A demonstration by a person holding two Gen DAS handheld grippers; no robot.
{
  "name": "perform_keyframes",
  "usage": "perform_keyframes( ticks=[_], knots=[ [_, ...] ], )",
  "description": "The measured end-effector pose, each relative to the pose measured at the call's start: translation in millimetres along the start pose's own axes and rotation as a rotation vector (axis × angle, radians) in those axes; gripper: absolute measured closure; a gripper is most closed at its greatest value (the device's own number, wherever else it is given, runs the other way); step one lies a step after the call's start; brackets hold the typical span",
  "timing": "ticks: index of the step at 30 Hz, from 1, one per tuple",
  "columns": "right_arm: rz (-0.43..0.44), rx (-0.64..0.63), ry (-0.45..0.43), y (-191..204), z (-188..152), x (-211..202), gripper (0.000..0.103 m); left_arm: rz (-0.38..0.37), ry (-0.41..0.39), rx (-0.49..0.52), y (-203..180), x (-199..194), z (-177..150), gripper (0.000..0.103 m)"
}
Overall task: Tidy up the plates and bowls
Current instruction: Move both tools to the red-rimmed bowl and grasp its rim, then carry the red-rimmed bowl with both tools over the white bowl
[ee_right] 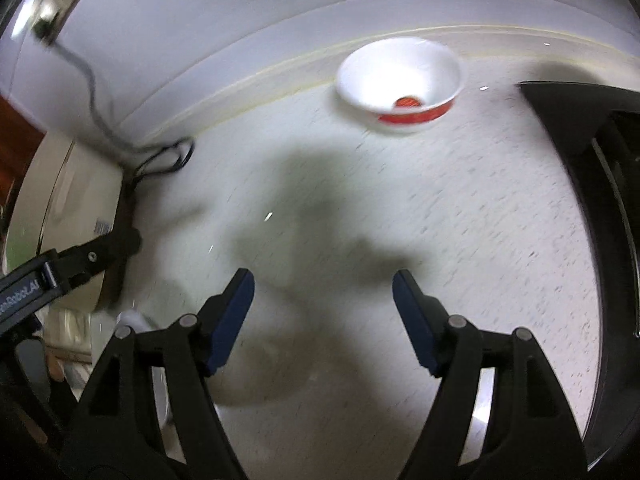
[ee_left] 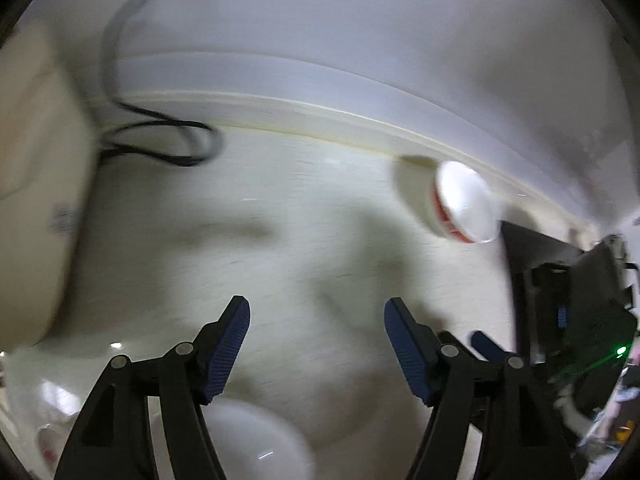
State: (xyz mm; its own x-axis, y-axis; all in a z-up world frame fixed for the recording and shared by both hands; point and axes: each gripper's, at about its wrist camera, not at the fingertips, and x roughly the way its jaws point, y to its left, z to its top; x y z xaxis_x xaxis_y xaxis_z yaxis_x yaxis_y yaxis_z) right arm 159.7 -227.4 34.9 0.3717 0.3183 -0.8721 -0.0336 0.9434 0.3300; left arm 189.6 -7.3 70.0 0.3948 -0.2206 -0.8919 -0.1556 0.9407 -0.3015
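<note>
- A bowl (ee_right: 400, 84) stands on the worktop (ee_right: 460, 220) at its far edge, just before the wall (ee_right: 240, 20).
- A cable (ee_right: 160, 160) lies coiled at the far left corner, beside a box (ee_right: 68, 216).
- A dark appliance (ee_right: 600, 200) stands along the right side.
- Another bowl (ee_left: 248, 444) lies near, below the left gripper (ee_left: 316, 312).

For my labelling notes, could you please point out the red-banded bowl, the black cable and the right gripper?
red-banded bowl (ee_right: 400, 84), right wrist view, white inner wall.
black cable (ee_right: 172, 156), right wrist view, looped part by the wall.
right gripper (ee_right: 323, 316), right wrist view, midway between its open fingertips.
</note>
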Motion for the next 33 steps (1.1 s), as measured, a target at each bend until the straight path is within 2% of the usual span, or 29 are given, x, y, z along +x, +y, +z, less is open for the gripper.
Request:
perform_keyframes(
  ticks=[5,11,16,19,22,24,25,26,27,28,30,33],
  knots=[
    [-0.026,0.119,-0.054,-25,43,5,0.028,-0.119,0.079,-0.015,-26,36,45,0.032],
    [-0.113,0.163,-0.118,-41,89,8,0.029,-0.191,0.135,0.006,-59,80,85,0.032],
    [-0.147,0.208,-0.100,-58,101,20,0.029,-0.189,0.187,-0.049,-63,124,100,0.032],
    [-0.146,0.222,-0.089,-65,104,25,0.029,-0.190,0.191,-0.074,-65,140,106,0.032],
    [-0.146,0.221,-0.078,-66,107,33,0.029,-0.191,0.192,-0.062,-73,150,108,0.032],
    [-0.145,0.219,-0.062,-62,107,39,0.030,-0.152,0.167,-0.028,-80,154,109,0.034],
    [-0.138,0.216,-0.053,-62,107,42,0.039,-0.137,0.157,-0.015,-83,154,108,0.040],
    [-0.133,0.212,-0.036,-61,107,45,0.048,-0.119,0.153,0.008,-87,154,106,0.063],
    [-0.148,0.203,-0.015,-60,106,48,0.065,-0.118,0.155,0.036,-89,156,106,0.086],
    [-0.129,0.193,-0.010,-58,105,49,0.074,-0.119,0.154,0.063,-91,155,103,0.095],
    [-0.105,0.165,-0.005,-54,101,49,0.078,-0.070,0.113,0.102,-90,147,93,0.096],
    [-0.081,0.128,0.012,-44,88,47,0.083,-0.049,0.095,0.080,-72,134,76,0.096]
  ],
)
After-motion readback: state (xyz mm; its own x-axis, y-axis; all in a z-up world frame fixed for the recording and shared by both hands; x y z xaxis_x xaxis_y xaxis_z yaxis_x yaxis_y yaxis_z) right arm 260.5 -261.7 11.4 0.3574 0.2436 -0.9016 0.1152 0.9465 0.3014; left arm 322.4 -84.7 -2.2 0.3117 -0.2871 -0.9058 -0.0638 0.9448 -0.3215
